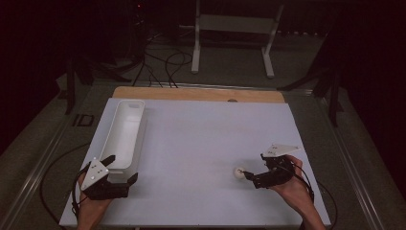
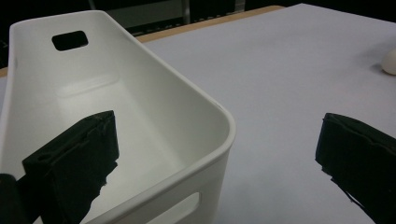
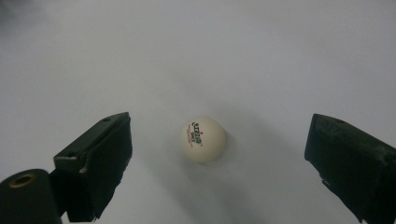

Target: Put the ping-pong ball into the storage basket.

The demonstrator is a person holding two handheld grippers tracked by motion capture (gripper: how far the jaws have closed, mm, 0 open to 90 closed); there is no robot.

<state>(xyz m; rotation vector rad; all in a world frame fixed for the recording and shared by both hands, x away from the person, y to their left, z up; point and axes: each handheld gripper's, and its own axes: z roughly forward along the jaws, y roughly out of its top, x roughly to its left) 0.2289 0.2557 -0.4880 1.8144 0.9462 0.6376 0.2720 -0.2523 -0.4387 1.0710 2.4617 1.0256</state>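
Note:
A white ping-pong ball (image 1: 239, 173) with a small printed mark lies on the white table top (image 1: 201, 139), right of centre near the front. My right gripper (image 1: 250, 178) is just to its right, pointing at it. In the right gripper view the ball (image 3: 203, 139) rests between and slightly ahead of the wide-apart jaws of the right gripper (image 3: 222, 163), touching neither. A long white bin (image 1: 125, 132) stands empty along the table's left side. My left gripper (image 1: 121, 168) is open at the bin's near end; its jaws straddle the bin's near right corner (image 2: 219, 121) without touching it.
The ball (image 2: 390, 60) shows at the right edge of the left gripper view. A wooden strip (image 1: 198, 94) runs along the table's far edge. Beyond it are a white stand (image 1: 232, 28) and cables (image 1: 167, 62) on the floor. Bare table top lies between bin and ball.

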